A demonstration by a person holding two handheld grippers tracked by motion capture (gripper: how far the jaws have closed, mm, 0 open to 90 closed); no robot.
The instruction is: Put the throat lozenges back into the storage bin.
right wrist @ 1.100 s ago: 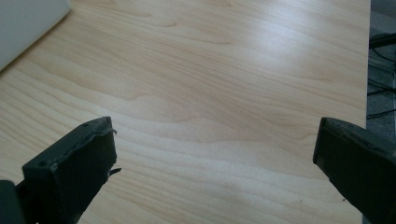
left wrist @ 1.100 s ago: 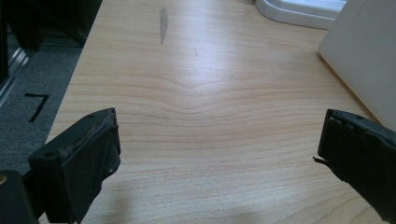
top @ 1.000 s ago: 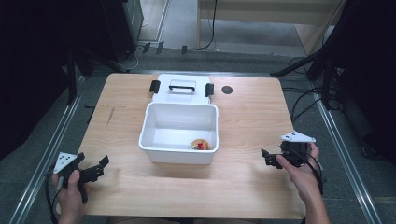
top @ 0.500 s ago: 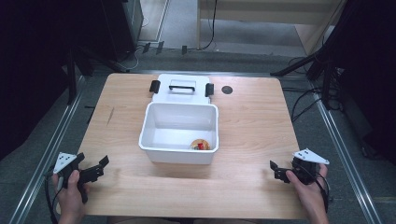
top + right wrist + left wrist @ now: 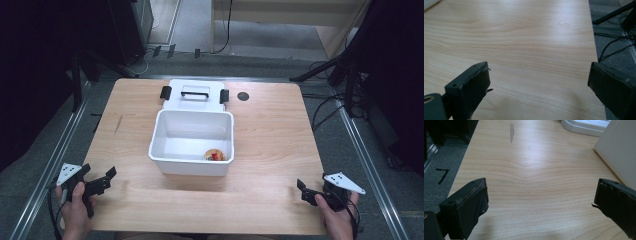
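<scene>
— Left tongs (image 5: pixel 107 177)?
— Held in the left hand (image 5: pixel 75 200) at the near left corner of the worktop (image 5: pixel 280 135). Jaws wide apart, nothing between them but bare wood in the left gripper view (image 5: pixel 541 192).
— Right tongs (image 5: pixel 306 190)?
— Near right corner, in the right hand (image 5: pixel 337 217). Jaws spread too, over bare wood close to the worktop's right edge, with floor cables (image 5: pixel 614 47) just beyond.
— Middle of the worktop?
— White tub (image 5: pixel 192 162), open on top, well apart from both tongs. Small red and orange thing (image 5: pixel 214 155) inside, at the near right of the tub floor; too small to name.
— Behind the tub?
— White lid (image 5: pixel 194 97) lying flat, touching or just beside the tub's far wall, with a black handle (image 5: pixel 194 91) on top and a black clip (image 5: pixel 165 92) at each end. Small dark disc (image 5: pixel 243 96) just right of the lid.
— Anything else on the wood?
— Grey smear (image 5: pixel 511 131) toward the far left, plain in the left gripper view, with a corner of the tub at that view's right.
</scene>
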